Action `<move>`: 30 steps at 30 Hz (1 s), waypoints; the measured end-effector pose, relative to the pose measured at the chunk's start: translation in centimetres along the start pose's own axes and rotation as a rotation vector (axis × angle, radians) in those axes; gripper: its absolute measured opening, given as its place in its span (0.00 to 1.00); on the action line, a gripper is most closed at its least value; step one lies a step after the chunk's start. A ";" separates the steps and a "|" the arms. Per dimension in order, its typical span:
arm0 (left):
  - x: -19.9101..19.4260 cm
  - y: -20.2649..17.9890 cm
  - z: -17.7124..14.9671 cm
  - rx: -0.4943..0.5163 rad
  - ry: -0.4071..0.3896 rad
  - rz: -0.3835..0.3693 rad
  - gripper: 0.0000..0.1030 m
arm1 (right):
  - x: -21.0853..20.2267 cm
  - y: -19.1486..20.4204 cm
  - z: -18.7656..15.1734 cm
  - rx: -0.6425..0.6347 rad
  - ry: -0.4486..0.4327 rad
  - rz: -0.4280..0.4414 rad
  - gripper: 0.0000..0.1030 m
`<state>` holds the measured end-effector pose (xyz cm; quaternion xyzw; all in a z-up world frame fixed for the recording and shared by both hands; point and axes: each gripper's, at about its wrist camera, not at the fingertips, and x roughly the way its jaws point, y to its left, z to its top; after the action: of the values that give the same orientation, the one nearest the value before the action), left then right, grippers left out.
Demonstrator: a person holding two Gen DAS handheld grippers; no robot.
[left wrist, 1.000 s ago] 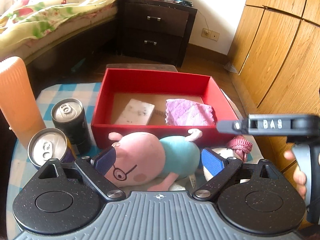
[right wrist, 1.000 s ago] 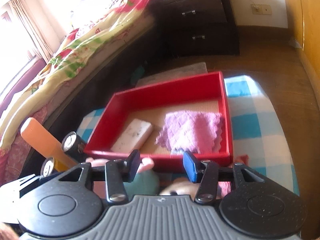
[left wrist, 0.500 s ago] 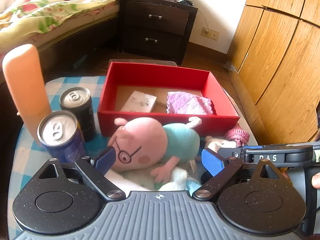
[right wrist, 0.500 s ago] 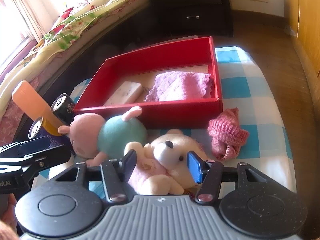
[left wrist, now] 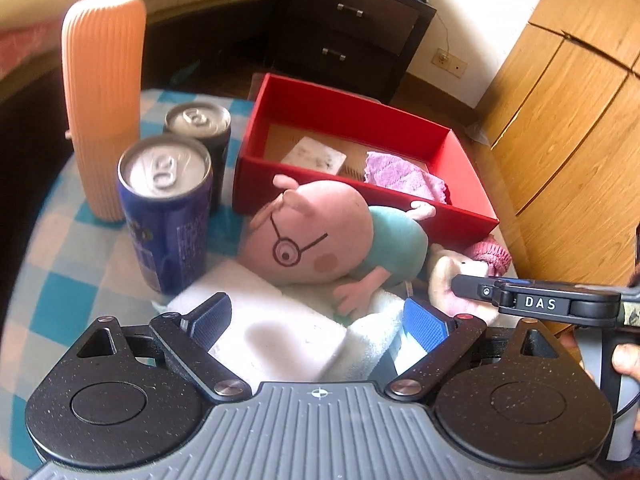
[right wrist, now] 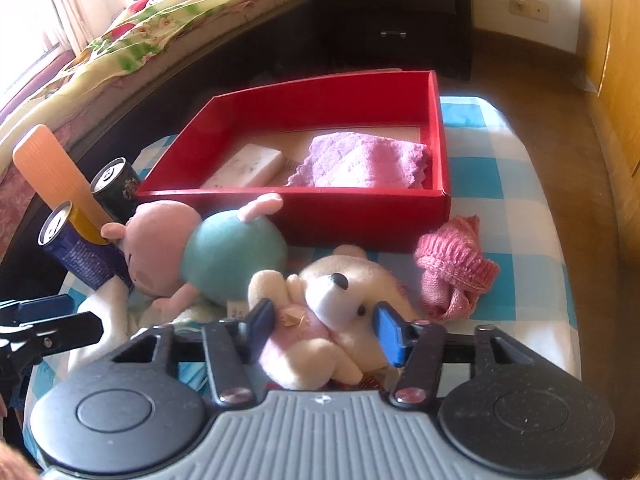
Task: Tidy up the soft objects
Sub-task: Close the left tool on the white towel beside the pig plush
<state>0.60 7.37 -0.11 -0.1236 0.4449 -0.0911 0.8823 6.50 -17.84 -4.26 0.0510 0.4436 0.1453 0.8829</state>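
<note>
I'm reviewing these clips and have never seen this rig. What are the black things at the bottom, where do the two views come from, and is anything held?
The black parts are hand-held two-finger grippers, each with a camera looking along its fingers, one per hand. In its own view the right gripper is closing around the cream teddy bear. The left gripper is open above a white folded cloth, gripping nothing. On the checked tablecloth lie a pig plush, a pink knitted item, two cans and an orange bottle. The red box holds a purple cloth and a white block.
</note>
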 end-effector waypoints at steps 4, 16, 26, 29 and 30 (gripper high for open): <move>0.9 0.9 0.1 -0.086 0.057 -0.041 0.88 | -0.3 -0.3 0.1 0.020 -0.001 0.020 0.20; 0.7 2.3 0.1 -0.209 0.101 -0.030 0.89 | -0.3 -1.1 0.4 0.067 0.011 0.052 0.20; 3.2 2.9 -0.6 -0.280 0.185 0.025 0.88 | -0.1 -0.7 0.4 0.045 0.009 0.041 0.20; 2.6 2.7 -0.3 -0.284 0.159 0.010 0.78 | -0.3 -0.8 0.4 0.048 0.008 0.047 0.20; 2.4 2.7 -0.3 -0.283 0.149 0.008 0.69 | -0.3 -0.9 0.4 0.050 0.007 0.050 0.19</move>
<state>1.91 9.24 -2.88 -0.2379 0.5178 -0.0330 0.8211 6.85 -18.79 -3.96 0.0837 0.4487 0.1561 0.8759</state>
